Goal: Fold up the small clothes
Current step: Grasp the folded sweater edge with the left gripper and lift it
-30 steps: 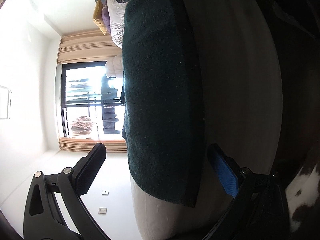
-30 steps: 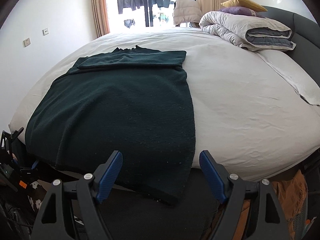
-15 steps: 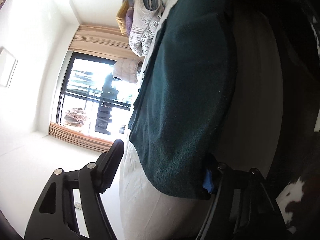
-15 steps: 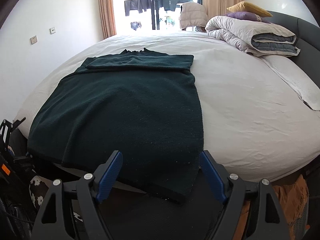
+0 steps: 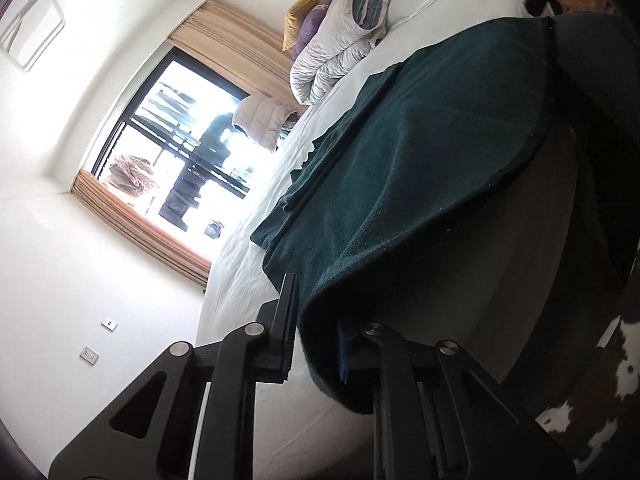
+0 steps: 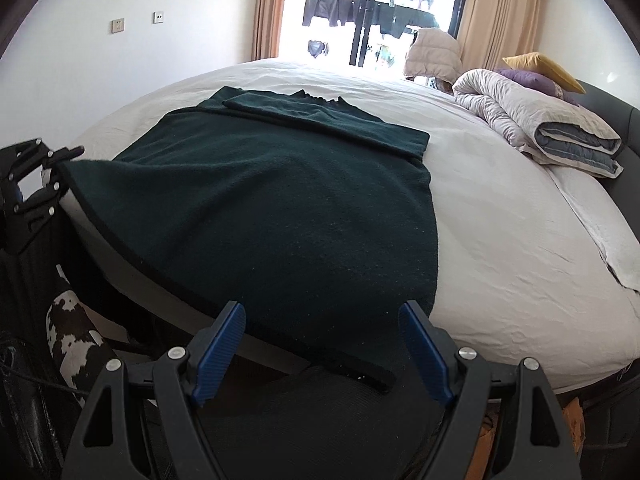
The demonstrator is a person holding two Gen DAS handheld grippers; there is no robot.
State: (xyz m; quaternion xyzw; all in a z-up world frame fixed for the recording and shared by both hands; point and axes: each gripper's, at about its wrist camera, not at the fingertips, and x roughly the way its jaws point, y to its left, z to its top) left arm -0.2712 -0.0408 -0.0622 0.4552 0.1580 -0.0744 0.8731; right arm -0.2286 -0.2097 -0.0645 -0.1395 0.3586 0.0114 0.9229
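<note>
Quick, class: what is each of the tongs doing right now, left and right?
Left tongs: just closed on the corner of the dark green garment.
Right tongs: open, holding nothing, the garment's near hem between them.

I see a white-sheeted bed (image 6: 500,240) with a folded duvet (image 6: 552,128) near its far right corner, beige curtains (image 6: 496,16) framing a bright balcony door (image 6: 368,8), and white walls (image 6: 180,20).

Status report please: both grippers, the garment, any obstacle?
Left gripper just closed on dark green garment corner. Right gripper open over near hem. No obstacle seen.
</note>
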